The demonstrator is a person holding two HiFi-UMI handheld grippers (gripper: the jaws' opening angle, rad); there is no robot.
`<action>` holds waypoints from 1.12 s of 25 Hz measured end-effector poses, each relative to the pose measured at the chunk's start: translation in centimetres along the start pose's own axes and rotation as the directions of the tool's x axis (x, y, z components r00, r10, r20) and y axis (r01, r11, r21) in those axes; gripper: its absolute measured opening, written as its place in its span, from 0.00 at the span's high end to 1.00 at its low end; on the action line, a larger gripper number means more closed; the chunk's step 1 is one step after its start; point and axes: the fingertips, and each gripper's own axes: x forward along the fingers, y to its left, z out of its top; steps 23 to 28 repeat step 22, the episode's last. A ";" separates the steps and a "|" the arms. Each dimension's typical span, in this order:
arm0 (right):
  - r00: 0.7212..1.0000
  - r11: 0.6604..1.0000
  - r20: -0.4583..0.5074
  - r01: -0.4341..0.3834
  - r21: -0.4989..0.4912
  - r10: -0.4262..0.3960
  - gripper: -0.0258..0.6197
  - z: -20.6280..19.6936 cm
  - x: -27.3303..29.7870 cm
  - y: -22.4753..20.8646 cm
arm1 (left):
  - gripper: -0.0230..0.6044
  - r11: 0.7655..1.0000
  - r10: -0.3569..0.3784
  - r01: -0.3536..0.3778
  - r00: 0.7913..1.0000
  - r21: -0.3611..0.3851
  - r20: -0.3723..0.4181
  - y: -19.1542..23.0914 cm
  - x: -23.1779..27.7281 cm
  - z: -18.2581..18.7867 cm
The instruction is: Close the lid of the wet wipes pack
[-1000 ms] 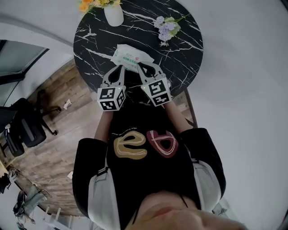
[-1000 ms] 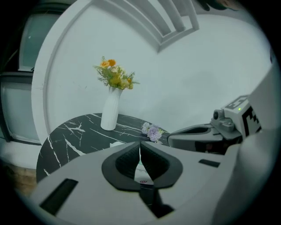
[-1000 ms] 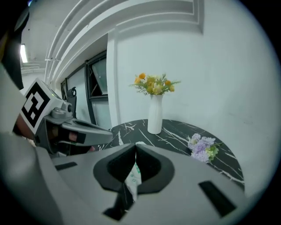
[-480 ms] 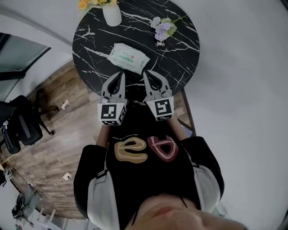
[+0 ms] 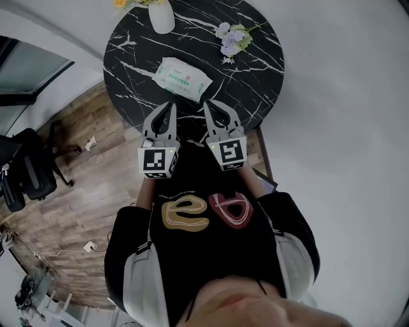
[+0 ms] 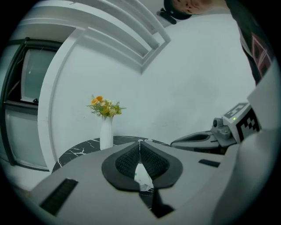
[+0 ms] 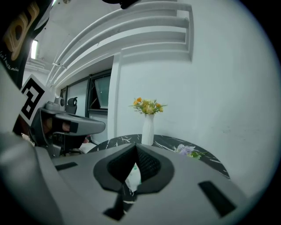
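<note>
Two grey two-jaw grippers, each bearing a marker cube, are held side by side over the near edge of the round black white-veined marble table: the left gripper and the right gripper. Each has its jaws pressed together and holds nothing. One white, green-labelled wet wipes pack lies flat near the table centre, just beyond both tips and touched by neither. Behind it stand one white vase of yellow and orange flowers at the far rim and one loose lilac flower sprig to the right, both well apart from the pack. One black office chair stands on the wooden floor at left.
</note>
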 end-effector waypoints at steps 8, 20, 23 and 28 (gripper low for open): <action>0.999 0.999 -0.002 -0.036 -0.035 0.036 0.94 -0.3 0.0 0.7 | 0.93 1.000 0.011 -0.011 1.000 -0.017 -0.008 0.0 0.0 -0.5; 0.999 0.999 0.011 -0.045 -0.025 0.045 0.94 -0.7 0.4 0.3 | 0.93 1.000 0.006 -0.005 1.000 0.017 -0.028 -0.2 0.9 -1.2; 0.999 0.999 0.014 -0.045 -0.023 0.046 0.94 -0.7 0.5 0.1 | 0.93 1.000 0.003 -0.002 1.000 0.022 -0.027 -0.3 1.0 -1.2; 0.999 0.999 0.014 -0.045 -0.023 0.046 0.94 -0.7 0.5 0.1 | 0.93 1.000 0.003 -0.002 1.000 0.022 -0.027 -0.3 1.0 -1.2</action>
